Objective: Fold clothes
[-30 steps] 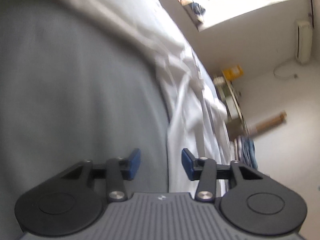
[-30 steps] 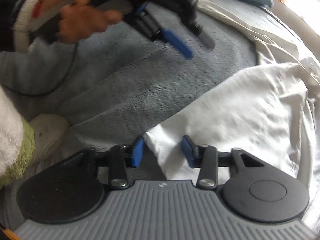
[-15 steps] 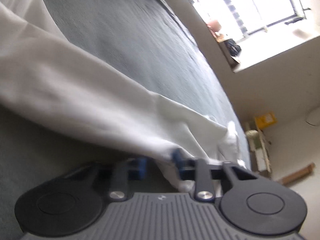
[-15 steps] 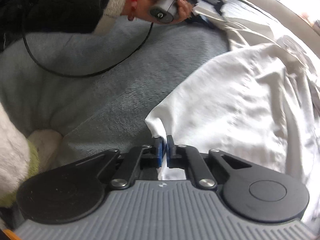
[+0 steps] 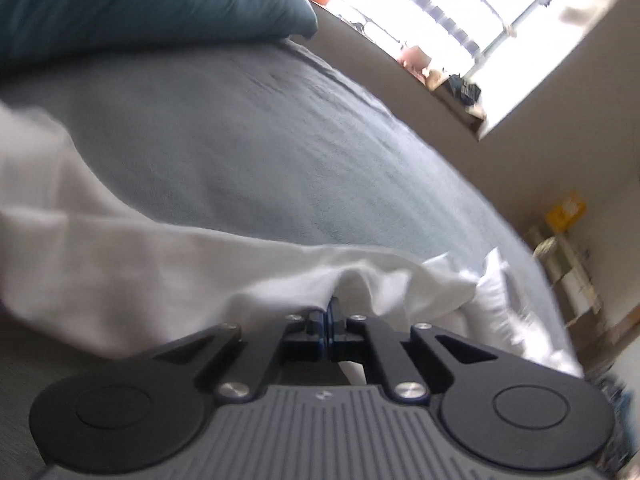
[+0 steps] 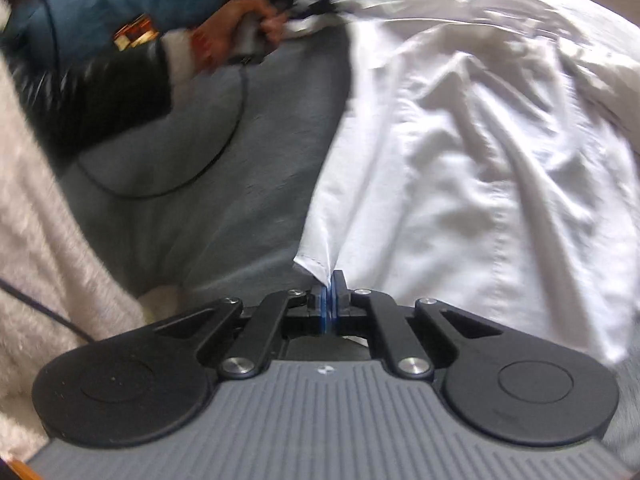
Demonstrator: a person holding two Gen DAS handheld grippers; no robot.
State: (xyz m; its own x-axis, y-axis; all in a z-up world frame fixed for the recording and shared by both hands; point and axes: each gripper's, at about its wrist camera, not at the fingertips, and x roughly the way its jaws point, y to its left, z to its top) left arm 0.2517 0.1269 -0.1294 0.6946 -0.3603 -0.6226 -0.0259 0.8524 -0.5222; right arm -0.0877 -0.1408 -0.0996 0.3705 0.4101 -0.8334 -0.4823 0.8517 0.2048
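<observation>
White shirt (image 6: pixel 460 168) on grey bedspread (image 5: pixel 240 140): left gripper (image 5: pixel 329 316), right gripper (image 6: pixel 329 292) each clamped on hem corner, pinned taut for folding over.

The white shirt (image 6: pixel 460 152) lay crumpled on the grey bed (image 6: pixel 224 200), with two edges lifted.

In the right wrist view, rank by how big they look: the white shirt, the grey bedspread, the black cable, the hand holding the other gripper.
1. white shirt
2. grey bedspread, partly covered, so the top two are unsure
3. black cable
4. hand, farther off, so it looks small
</observation>
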